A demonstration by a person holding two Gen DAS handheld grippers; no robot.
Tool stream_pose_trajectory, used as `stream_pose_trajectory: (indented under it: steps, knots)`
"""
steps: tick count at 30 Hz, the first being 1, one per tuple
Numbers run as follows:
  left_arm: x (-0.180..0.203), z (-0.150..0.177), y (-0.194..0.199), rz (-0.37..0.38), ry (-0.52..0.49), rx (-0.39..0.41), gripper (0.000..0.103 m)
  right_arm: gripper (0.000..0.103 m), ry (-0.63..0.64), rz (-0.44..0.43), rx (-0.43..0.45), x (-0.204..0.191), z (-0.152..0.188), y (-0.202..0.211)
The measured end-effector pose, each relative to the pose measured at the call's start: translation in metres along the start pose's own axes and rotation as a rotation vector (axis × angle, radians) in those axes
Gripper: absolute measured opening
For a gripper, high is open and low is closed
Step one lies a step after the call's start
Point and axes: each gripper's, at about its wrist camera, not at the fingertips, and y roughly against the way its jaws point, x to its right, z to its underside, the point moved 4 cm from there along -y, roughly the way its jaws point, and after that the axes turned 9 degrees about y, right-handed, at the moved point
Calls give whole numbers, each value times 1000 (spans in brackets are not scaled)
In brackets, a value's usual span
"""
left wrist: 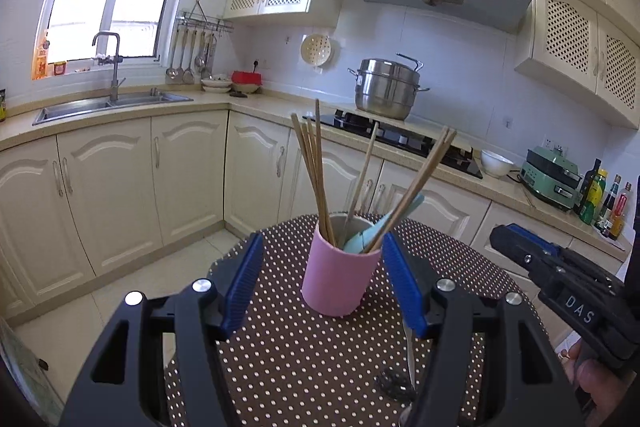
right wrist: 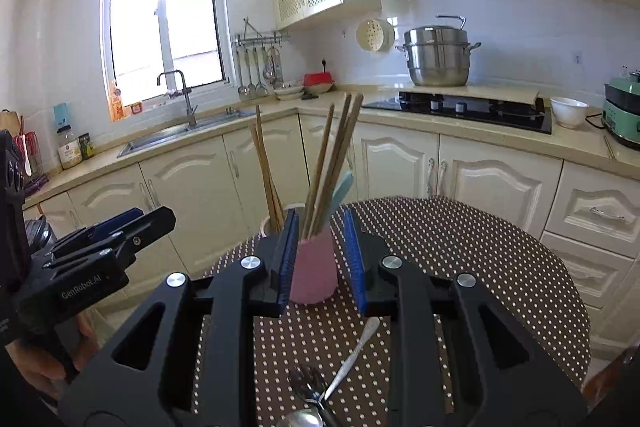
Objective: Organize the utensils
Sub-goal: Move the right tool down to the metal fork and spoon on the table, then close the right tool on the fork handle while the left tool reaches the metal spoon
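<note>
A pink cup stands upright on the brown polka-dot table. It holds several wooden chopsticks and a light blue spoon. My left gripper is open, its blue pads on either side of the cup and apart from it. My right gripper is open and empty, with the cup just beyond its pads. Metal spoons lie on the table below the right gripper; a handle also shows in the left wrist view. The right gripper shows at the right of the left wrist view.
The round table's far edge faces cream kitchen cabinets. The counter holds a sink, a black stove with a steel pot, a white bowl, a green appliance and bottles.
</note>
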Motion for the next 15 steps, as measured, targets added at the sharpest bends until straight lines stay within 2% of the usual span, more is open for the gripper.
stream_pose_trajectory:
  steps: [3, 5, 9, 15]
  knots:
    - [-1, 20, -6, -7, 3, -68, 61, 25, 32, -31, -123, -1, 26, -5]
    - [-1, 33, -11, -9, 6, -116, 61, 25, 59, -58, -235, -3, 48, -14]
    - [0, 49, -19, -18, 6, -171, 61, 25, 124, -118, -401, -15, 91, -27]
    - [4, 55, -21, -29, -9, -195, 61, 25, 155, -149, -519, -21, 125, -36]
